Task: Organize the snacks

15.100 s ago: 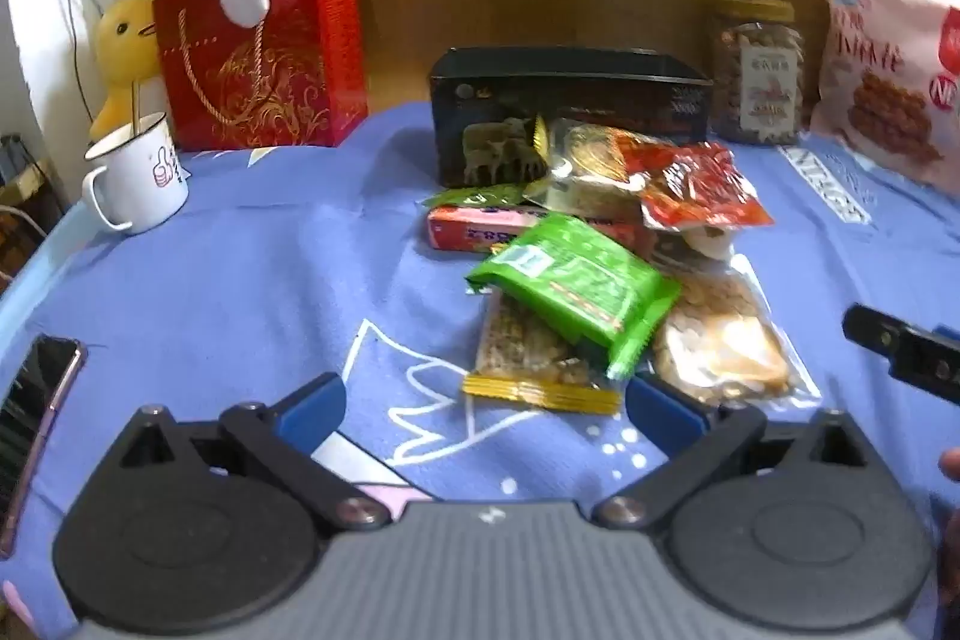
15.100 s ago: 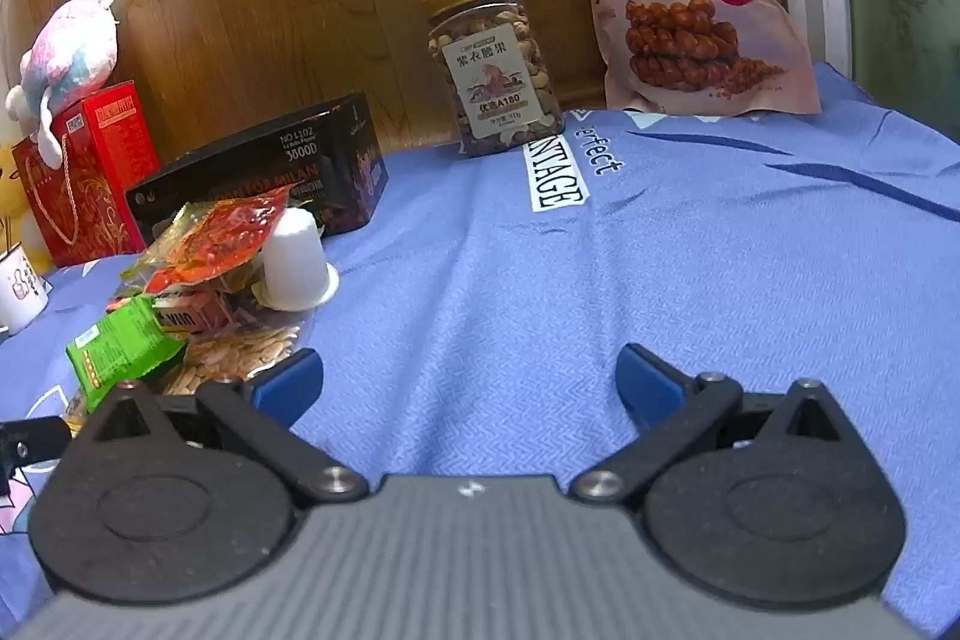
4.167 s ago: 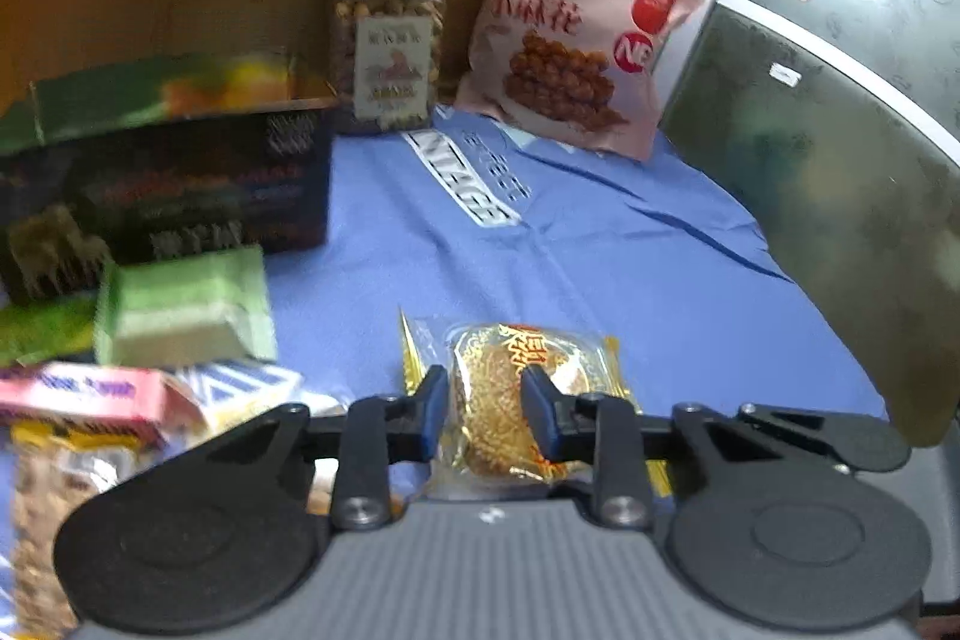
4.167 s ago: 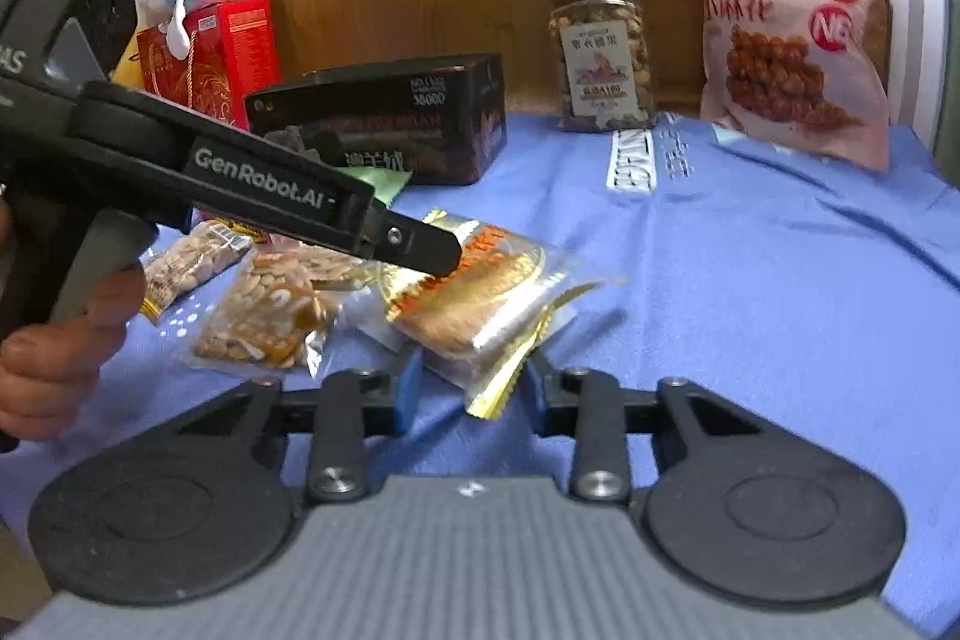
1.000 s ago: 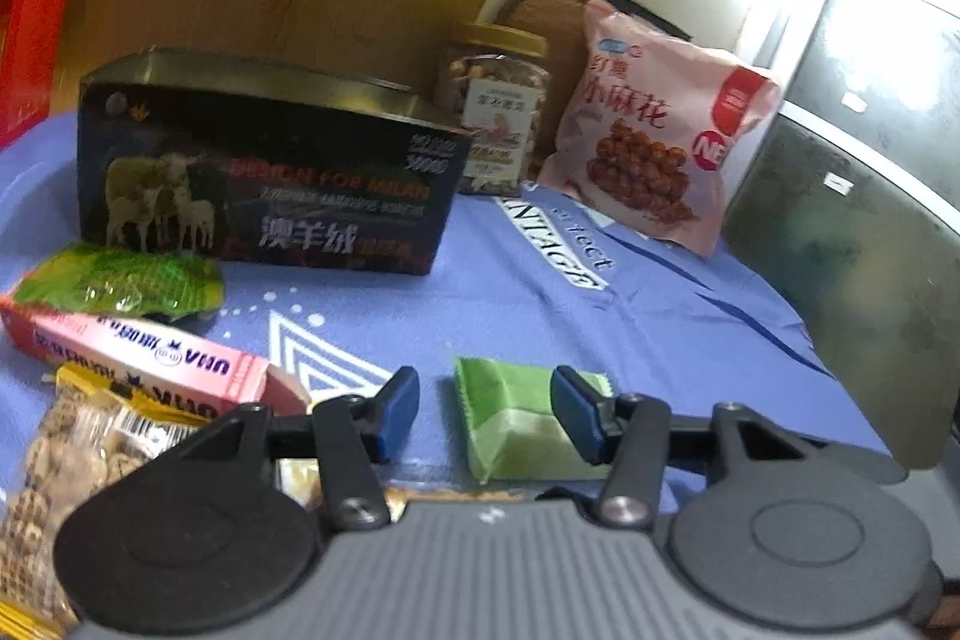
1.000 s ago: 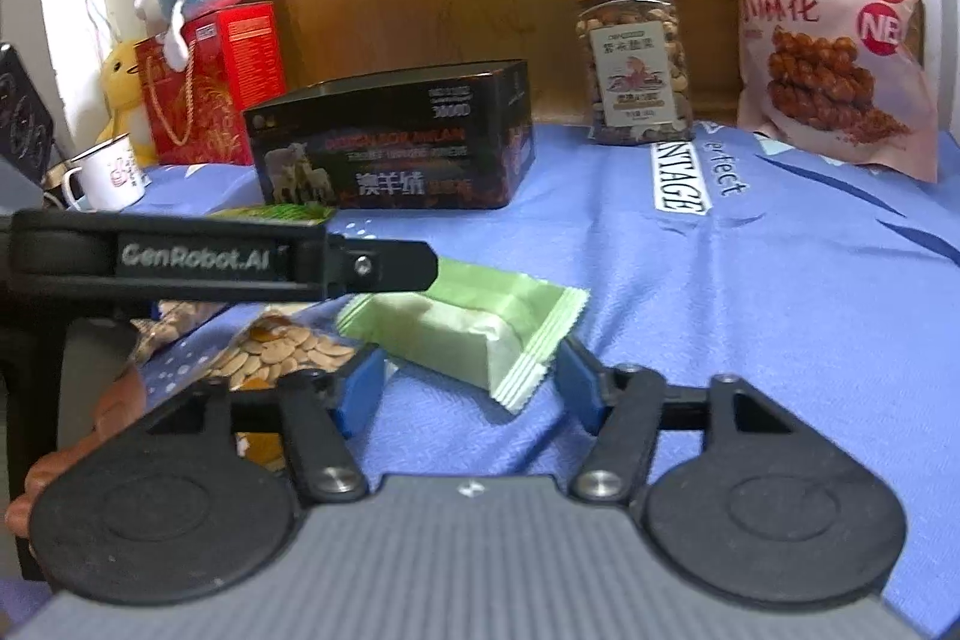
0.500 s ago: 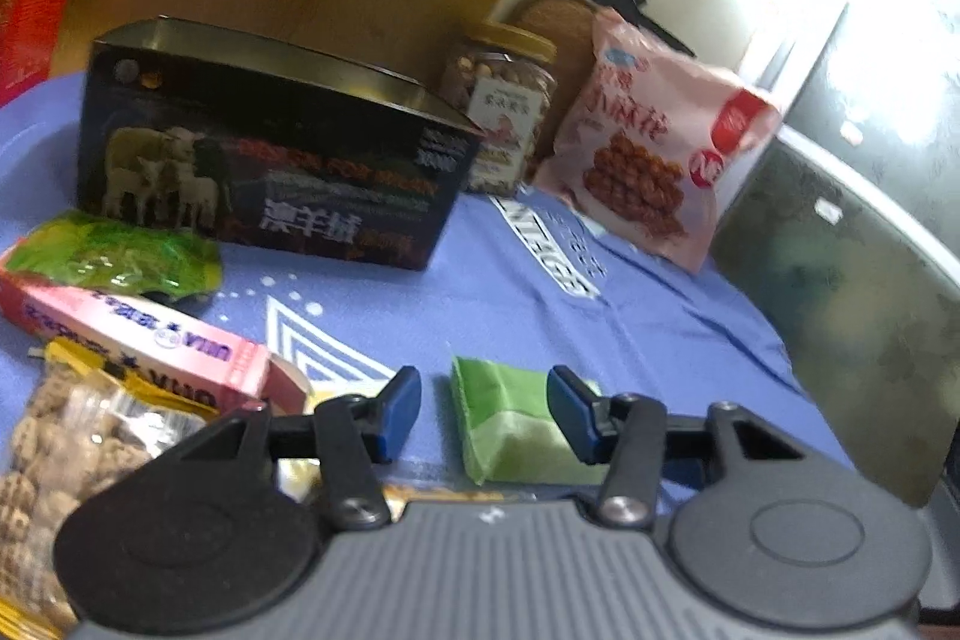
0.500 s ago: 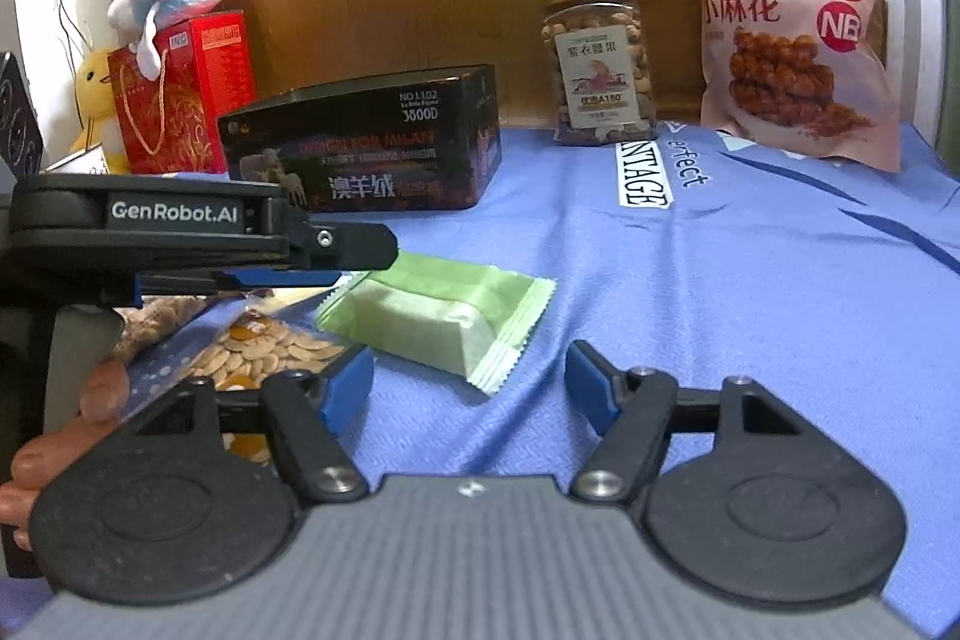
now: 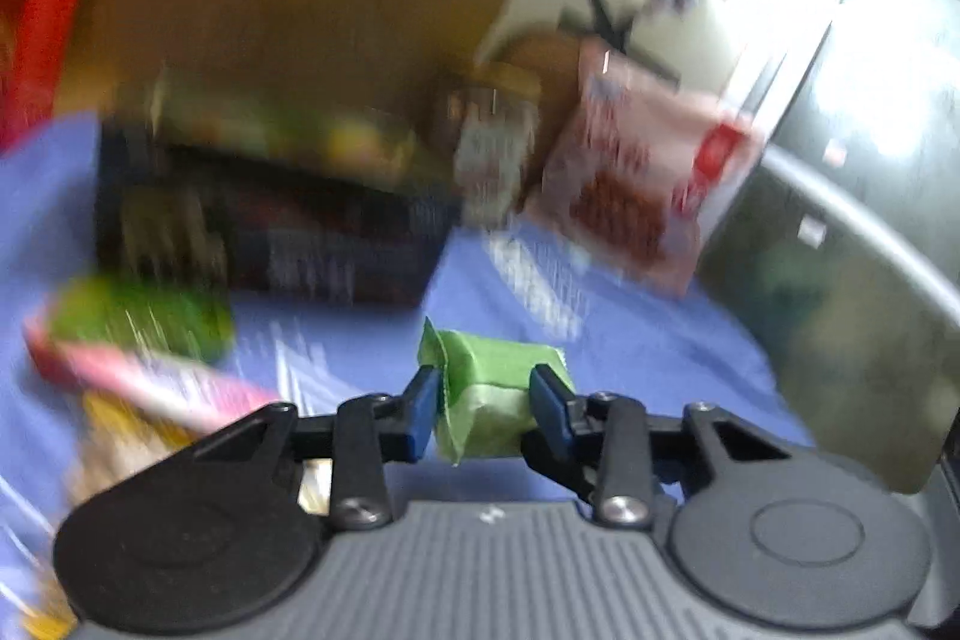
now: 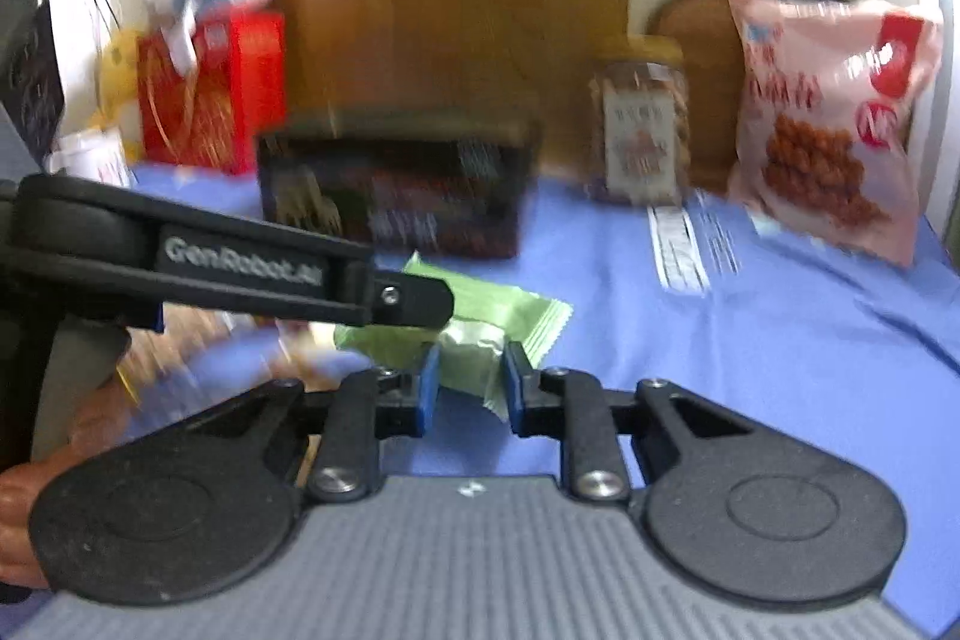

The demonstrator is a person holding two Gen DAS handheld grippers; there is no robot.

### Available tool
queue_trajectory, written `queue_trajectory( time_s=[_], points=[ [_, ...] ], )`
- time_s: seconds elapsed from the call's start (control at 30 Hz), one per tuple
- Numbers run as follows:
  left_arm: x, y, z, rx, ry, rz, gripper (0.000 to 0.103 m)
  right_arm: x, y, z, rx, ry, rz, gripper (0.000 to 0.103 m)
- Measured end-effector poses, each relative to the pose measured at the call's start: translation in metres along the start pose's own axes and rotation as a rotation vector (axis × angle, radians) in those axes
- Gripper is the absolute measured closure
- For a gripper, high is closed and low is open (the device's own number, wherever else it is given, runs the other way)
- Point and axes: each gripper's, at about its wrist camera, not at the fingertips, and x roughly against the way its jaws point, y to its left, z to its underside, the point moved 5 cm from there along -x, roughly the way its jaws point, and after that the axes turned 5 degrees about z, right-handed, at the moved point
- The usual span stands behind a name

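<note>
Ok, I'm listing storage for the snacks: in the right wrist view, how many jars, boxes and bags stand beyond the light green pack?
Nut jar: 1
Dark box: 1
Pink snack bag: 1
Red gift bag: 1
Total: 4

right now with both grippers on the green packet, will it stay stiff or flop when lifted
The green packet probably flops at its crimped ends: thin film wrapper. Its middle looks blocky, so it should hold shape between the right gripper and left gripper, both just closed onto it. Likely light; glossy film may slip.
</note>
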Motion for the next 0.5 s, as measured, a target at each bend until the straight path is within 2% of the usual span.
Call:
queue_trajectory(
  time_s=[0.07, 0.17, 0.23, 0.27, 0.33, 0.4, 0.43, 0.5],
  points=[
    [0.007, 0.003, -0.027, -0.03, -0.053, -0.026, 0.069, -0.008, 0.009, -0.027, 0.034, -0.058, -0.018, 0.077],
    [0.005, 0.024, -0.068, -0.025, -0.102, -0.074, 0.069, -0.039, 0.022, -0.065, 0.085, -0.096, -0.038, 0.077],
    [-0.008, 0.044, -0.092, -0.01, -0.106, -0.109, 0.069, -0.069, 0.031, -0.083, 0.11, -0.09, -0.048, 0.077],
    [-0.02, 0.054, -0.101, 0.001, -0.084, -0.116, 0.069, -0.084, 0.033, -0.088, 0.127, -0.079, -0.035, 0.074],
    [-0.046, 0.069, -0.11, 0.004, -0.023, -0.116, 0.064, -0.109, 0.033, -0.09, 0.141, -0.04, 0.02, 0.071],
    [-0.061, 0.079, -0.111, 0.006, 0.012, -0.164, 0.066, -0.114, 0.021, -0.086, 0.089, -0.025, 0.065, 0.071],
    [-0.057, 0.081, -0.111, 0.02, 0.001, -0.172, 0.067, -0.104, 0.014, -0.082, 0.046, -0.041, 0.056, 0.071],
    [-0.032, 0.079, -0.108, 0.059, -0.07, -0.094, 0.067, -0.074, 0.004, -0.068, -0.025, -0.053, 0.015, 0.071]
  ],
)
